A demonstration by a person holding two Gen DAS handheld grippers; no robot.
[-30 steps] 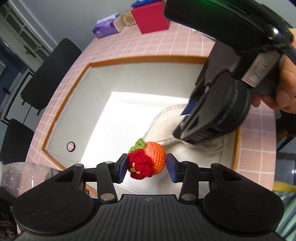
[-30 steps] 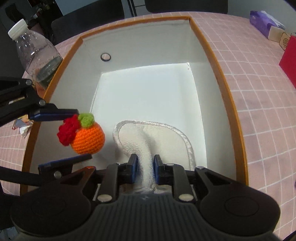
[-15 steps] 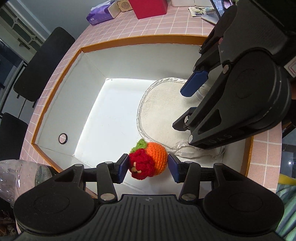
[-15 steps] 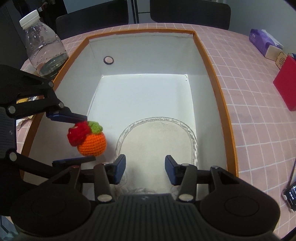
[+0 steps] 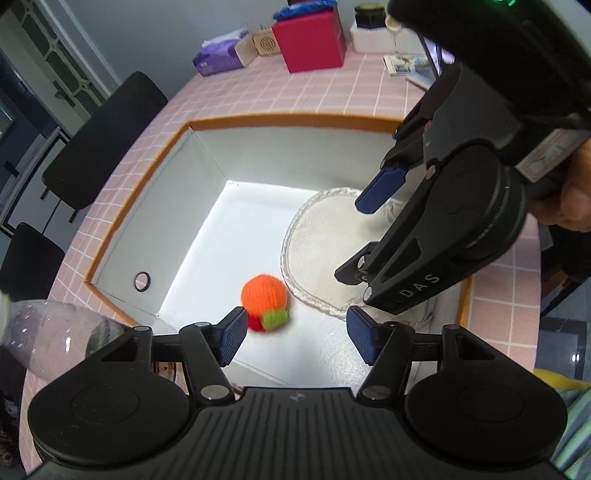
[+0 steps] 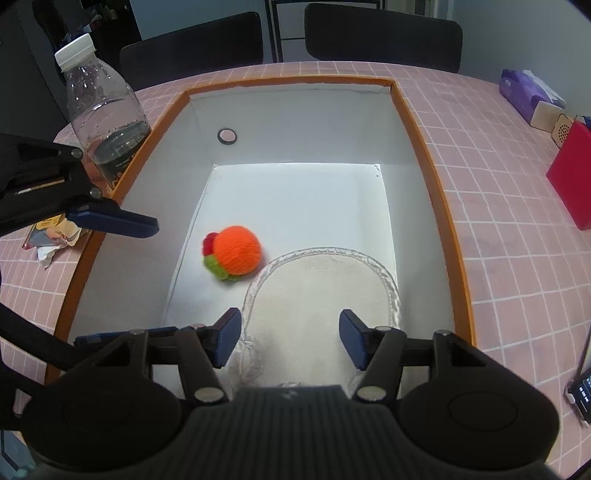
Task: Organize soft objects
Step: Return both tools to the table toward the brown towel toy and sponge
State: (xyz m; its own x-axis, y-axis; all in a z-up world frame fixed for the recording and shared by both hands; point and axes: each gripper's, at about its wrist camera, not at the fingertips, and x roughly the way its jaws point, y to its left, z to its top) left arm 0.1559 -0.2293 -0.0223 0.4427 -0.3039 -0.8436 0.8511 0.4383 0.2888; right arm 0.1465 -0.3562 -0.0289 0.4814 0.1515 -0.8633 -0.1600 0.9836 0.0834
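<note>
An orange crocheted ball (image 5: 263,294) (image 6: 236,255) with a red and green tuft lies on the floor of the white box (image 5: 173,206) (image 6: 295,122), which has an orange rim. It looks blurred. A cream cloth pad (image 5: 325,251) (image 6: 325,291) with a shiny edge lies flat beside it in the box. My left gripper (image 5: 293,339) hangs above the box with its jaws opening and nothing between them. My right gripper (image 6: 289,338) hovers over the pad, its jaws also opening, with nothing held. In the left wrist view the right gripper (image 5: 365,236) looms at the right.
A clear water bottle (image 6: 103,114) stands on the pink tiled table (image 6: 498,184) left of the box, with crumpled wrappers (image 6: 51,240) near it. A red box (image 5: 310,40), a purple tissue pack (image 5: 218,59) and small items sit at the far side. Black chairs (image 6: 380,33) ring the table.
The left gripper let go of the crocheted ball, which dropped to the box floor. The right gripper released the cloth pad, now flat. Both sets of jaws widened.
</note>
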